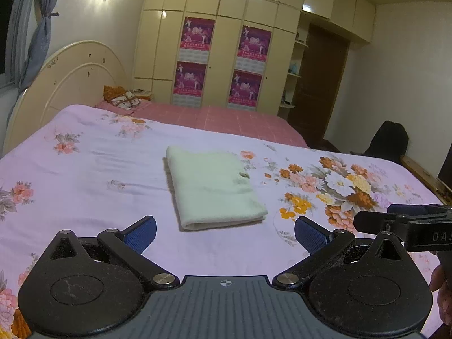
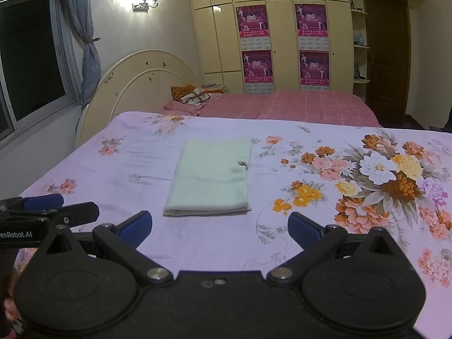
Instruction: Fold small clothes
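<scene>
Now – folded cloth (image 1: 213, 186) edges clear | both tools spread, apart.

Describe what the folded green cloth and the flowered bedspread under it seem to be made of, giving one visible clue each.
Folded green cloth: probably terry or fleece, matte; its surface looks fuzzy and its folded edges thick and rounded. Flowered bedspread: probably thin woven cotton or polyester, smooth with a faint sheen; it lies flat with fine shallow creases and a sharp printed pattern.

A folded pale green cloth (image 2: 210, 176) lies on the floral bedsheet (image 2: 325, 226), ahead of the right gripper (image 2: 219, 226), whose jaws are spread wide.
</scene>
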The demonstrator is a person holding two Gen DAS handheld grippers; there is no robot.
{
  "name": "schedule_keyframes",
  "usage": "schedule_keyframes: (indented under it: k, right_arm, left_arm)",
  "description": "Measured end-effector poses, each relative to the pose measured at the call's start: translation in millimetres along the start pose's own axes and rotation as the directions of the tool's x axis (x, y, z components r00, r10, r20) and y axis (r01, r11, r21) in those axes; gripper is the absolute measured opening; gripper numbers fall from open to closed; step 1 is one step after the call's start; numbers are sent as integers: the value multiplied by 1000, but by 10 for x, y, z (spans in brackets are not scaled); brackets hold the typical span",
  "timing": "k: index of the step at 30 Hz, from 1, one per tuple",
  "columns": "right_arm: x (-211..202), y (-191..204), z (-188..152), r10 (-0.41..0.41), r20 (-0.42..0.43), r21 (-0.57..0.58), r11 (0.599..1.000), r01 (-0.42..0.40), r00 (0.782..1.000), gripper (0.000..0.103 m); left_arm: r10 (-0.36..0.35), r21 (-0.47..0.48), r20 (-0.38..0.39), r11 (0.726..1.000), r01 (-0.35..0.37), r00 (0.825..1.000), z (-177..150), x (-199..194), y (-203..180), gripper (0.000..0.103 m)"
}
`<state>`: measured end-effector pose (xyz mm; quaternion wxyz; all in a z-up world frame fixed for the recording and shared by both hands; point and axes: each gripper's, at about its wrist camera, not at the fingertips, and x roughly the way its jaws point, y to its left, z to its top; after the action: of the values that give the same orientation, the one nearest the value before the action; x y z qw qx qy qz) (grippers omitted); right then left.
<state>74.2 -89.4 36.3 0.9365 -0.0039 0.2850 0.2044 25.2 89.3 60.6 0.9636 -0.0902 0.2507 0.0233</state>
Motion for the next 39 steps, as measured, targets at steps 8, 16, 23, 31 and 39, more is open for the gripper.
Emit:
schedule_keyframes:
  k: [8,16,23,31,39]
  right_arm:
    - [-7,13,-22,-4,2,6,1000,4,1000,102]
    - [18,50,-60,-8,-16,1,1000,8,1000,102]
    - [30,89,-37,-3,-18,2,1000,3,1000,102]
    - [35,95,-30,-5,-17,3,1000,5,1000,102]
    - [35,92,-29,-5,-17,3,1000,5,1000,102]
  left_arm:
    - [-4,6,2,1000,4,1000,-5,4,9,103]
    - [2,6,4,1000,-2,1000,-27,-13,19,103]
    - [0,7,6,1000,0,1000,-33,-19,29,103]
    - [-3,11,5,1000,2,1000,-27,-17,64,103]
    - [-4,16,5,1000,4,1000,-6,-17,113,103]
